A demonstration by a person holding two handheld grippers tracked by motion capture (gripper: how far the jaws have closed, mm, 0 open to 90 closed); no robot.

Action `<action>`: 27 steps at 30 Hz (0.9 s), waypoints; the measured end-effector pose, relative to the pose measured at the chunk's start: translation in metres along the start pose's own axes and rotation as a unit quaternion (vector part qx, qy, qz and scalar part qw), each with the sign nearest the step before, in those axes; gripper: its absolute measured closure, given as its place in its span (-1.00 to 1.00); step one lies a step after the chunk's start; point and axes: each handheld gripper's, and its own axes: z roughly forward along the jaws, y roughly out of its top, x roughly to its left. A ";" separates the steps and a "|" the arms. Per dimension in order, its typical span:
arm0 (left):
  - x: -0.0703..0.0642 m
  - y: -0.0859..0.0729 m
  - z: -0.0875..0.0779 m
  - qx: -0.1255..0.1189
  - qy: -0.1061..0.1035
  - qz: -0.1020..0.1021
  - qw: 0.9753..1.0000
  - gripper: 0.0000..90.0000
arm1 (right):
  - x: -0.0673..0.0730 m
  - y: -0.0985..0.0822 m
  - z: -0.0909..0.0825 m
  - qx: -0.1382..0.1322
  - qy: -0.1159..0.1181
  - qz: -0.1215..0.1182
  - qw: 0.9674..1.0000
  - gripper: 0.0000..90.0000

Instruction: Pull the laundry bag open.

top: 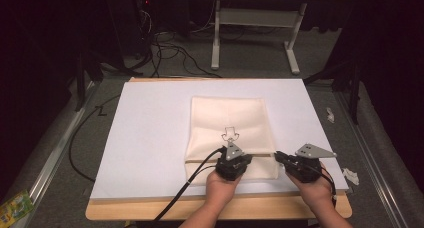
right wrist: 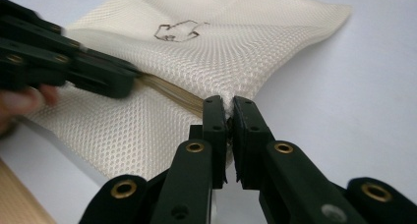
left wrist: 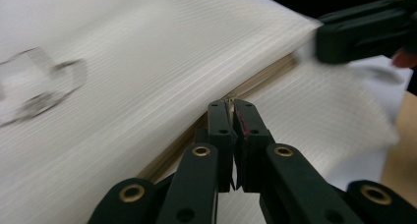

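Observation:
A cream mesh bag (top: 230,120) with a small black drawing (top: 230,134) lies flat on the white sheet (top: 150,138). A tan zipper (left wrist: 268,74) runs across its near part. My left gripper (left wrist: 232,103) is shut on a small piece at the zipper line, over the bag's near middle (top: 246,159). My right gripper (right wrist: 230,100) is shut on the bag's edge where the zipper (right wrist: 172,89) ends, at the bag's right side (top: 278,156). Each gripper view shows the other gripper close by: the right gripper (left wrist: 364,32) and the left gripper (right wrist: 74,67).
The white sheet covers a wooden table (top: 260,208) whose front edge is bare wood. Cables (top: 170,53) and a white table frame (top: 250,18) sit on the floor behind. Crumpled paper bits (top: 351,176) lie at the right, a yellow-green packet (top: 12,208) at the bottom left.

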 end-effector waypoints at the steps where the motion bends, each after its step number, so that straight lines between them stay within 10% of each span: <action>1: 0.008 -0.004 -0.009 0.011 0.010 0.003 1.000 0.94 | -0.008 -0.004 -0.003 0.001 -0.004 0.010 1.000 0.92; 14: 0.088 -0.035 -0.104 0.065 0.095 -0.030 0.993 0.94 | -0.029 -0.009 -0.009 -0.003 -0.029 0.039 0.999 0.92; 15: 0.096 -0.043 -0.113 0.060 0.088 -0.050 0.993 0.94 | -0.031 -0.009 -0.009 -0.007 -0.003 0.046 0.999 0.91; 18: 0.096 -0.045 -0.113 0.065 0.102 -0.043 0.992 0.94 | -0.015 -0.007 -0.004 0.006 -0.019 0.007 1.000 0.91; 27: 0.097 -0.043 -0.113 0.061 0.083 -0.029 0.994 0.92 | -0.019 -0.013 -0.003 0.016 -0.018 0.020 1.000 0.89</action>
